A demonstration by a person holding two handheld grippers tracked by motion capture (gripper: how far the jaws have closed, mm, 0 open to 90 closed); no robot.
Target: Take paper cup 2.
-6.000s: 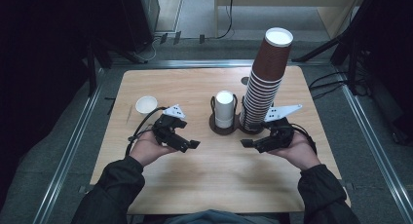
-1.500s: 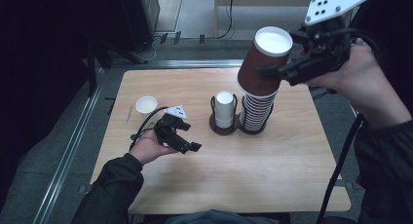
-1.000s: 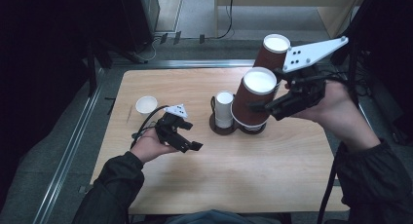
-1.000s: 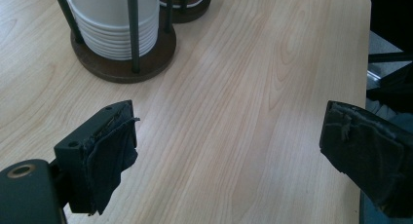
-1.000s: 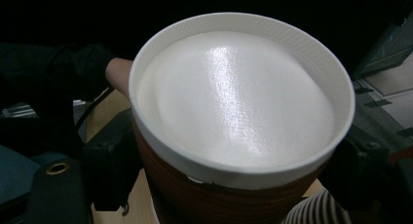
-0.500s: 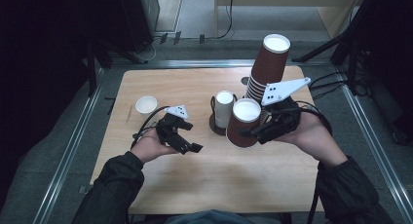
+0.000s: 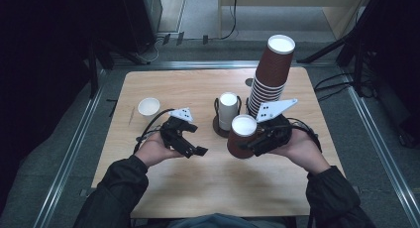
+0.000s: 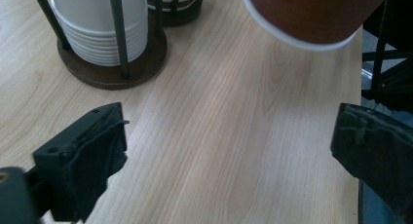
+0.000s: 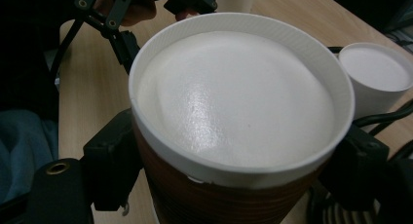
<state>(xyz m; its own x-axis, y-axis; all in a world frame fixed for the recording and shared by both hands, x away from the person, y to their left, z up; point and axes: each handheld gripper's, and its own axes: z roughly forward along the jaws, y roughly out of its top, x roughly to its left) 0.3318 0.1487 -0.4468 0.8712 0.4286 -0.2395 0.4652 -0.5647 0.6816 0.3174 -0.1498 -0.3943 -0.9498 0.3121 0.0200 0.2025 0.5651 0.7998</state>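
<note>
My right claw [image 7: 250, 147] clamps the inverted brown cup [image 7: 242, 136] at frame center; my left claw [image 7: 194, 142] gapes empty. Squeezing harder could crush it.

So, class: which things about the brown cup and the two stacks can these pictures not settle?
- Whether the brown cup in the right gripper touches the table: high view, the cup hides its own rim.
- Tall stack base: hidden behind that gripper's grey plate.
- White stack top: cut off by the left gripper view's upper edge.
</note>
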